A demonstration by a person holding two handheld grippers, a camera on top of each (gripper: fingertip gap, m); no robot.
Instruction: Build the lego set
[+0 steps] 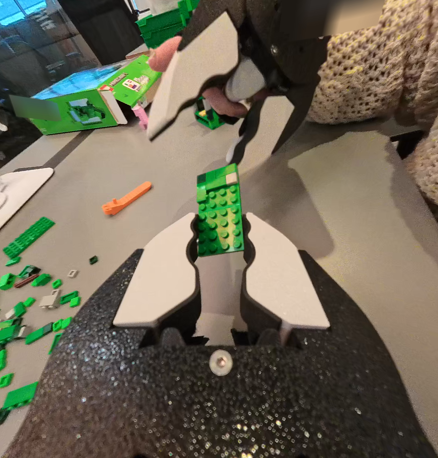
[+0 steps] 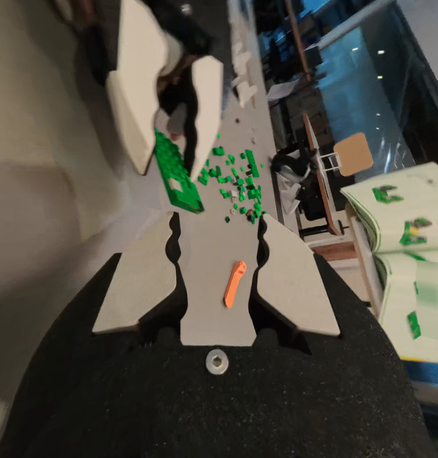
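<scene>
Centre of the left wrist view, the left hand-held gripper (image 1: 220, 223) pinches the near end of the green plate assembly (image 1: 219, 210), whose long axis runs straight ahead toward the upper frame. Just beyond its far end, the right hand-held gripper (image 1: 257, 153) hangs spread and empty, nearer than any loose piece. To the left on the table (image 1: 349, 223) lie the orange brick separator (image 1: 126, 198) and, at lower left, scattered green pieces (image 1: 27, 309); the right side offers room.

The middle of the worktop (image 1: 312, 235) is left bare, apart from an orange separator tool (image 1: 126, 198). One side is occupied by scattered loose bricks (image 1: 27, 309). The far edge is blocked by a green box (image 1: 84, 104).
</scene>
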